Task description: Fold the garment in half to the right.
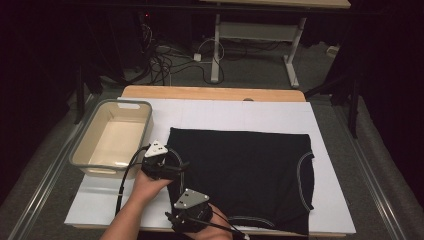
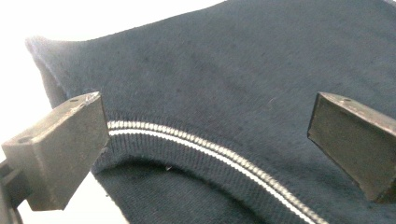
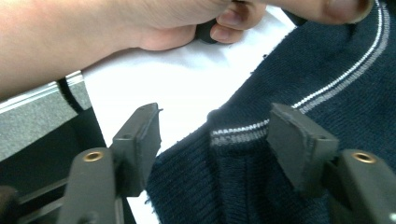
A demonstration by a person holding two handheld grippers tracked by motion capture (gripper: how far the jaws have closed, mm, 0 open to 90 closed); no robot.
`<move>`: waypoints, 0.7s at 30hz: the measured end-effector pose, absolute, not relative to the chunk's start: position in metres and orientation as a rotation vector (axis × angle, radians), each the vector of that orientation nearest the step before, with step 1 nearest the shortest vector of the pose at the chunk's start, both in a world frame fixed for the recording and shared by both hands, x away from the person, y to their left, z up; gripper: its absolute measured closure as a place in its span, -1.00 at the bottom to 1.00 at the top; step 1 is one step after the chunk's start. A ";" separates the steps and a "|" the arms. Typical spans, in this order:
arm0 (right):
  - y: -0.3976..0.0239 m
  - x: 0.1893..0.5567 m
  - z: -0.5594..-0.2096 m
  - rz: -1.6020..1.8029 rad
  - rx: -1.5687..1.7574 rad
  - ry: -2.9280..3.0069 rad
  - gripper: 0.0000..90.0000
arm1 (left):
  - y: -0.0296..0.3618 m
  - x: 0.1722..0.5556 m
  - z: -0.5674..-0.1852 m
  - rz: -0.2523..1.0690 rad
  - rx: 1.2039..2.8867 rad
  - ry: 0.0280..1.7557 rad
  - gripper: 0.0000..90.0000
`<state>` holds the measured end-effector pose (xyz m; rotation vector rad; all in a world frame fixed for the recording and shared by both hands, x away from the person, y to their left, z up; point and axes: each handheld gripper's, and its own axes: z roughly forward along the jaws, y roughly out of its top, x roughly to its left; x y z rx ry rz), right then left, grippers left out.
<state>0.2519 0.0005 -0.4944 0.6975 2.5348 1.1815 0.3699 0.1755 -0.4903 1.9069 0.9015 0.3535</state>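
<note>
The dark sweater (image 1: 240, 175) lies folded flat on the white sheet (image 1: 330, 210), toward the tabletop's near edge. The left gripper (image 2: 205, 135) straddles the striped hem with jaws wide apart. The right gripper (image 3: 215, 140) brackets the sweater's near-left corner, jaws partly apart, not pressing cloth; likely both are positioned for a fold. A beige bin (image 1: 112, 137) occupies the left edge. The room is dark, with cables (image 1: 165, 62) on the floor.

Bare white board (image 1: 235, 112) runs wide beyond the dark garment (image 1: 245, 170) and along its right side, open for passing. At the left the beige tub (image 1: 111, 137) crowds in, with the left gripper (image 1: 172, 167) just beside it.
</note>
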 end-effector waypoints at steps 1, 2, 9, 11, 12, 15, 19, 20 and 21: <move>0.001 0.251 -0.495 1.175 0.697 2.536 -0.26 | 0.175 0.370 -0.491 0.354 1.914 0.900 -1.00; 0.002 0.251 -0.496 1.175 0.697 2.532 -0.27 | 0.174 0.370 -0.491 0.358 1.917 0.895 -1.00; 0.007 0.244 -0.499 1.109 0.655 2.505 -0.27 | 0.176 0.371 -0.491 0.333 1.908 0.895 -1.00; 0.009 0.242 -0.500 1.068 0.624 2.485 -0.20 | 0.176 0.371 -0.491 0.333 1.909 0.893 -1.00; 0.009 0.241 -0.500 1.052 0.612 2.479 -0.19 | 0.176 0.371 -0.491 0.332 1.909 0.891 -1.00; 0.009 0.240 -0.500 1.040 0.625 2.465 -0.01 | 0.176 0.371 -0.491 0.332 1.909 0.891 -1.00; 0.006 0.241 -0.500 1.019 0.630 2.430 0.27 | 0.175 0.371 -0.491 0.333 1.911 0.891 -1.00; 0.006 0.241 -0.500 1.013 0.628 2.425 0.32 | 0.175 0.371 -0.491 0.335 1.912 0.890 -1.00; 0.006 0.241 -0.500 1.006 0.635 2.422 0.39 | 0.175 0.371 -0.491 0.337 1.913 0.889 -1.00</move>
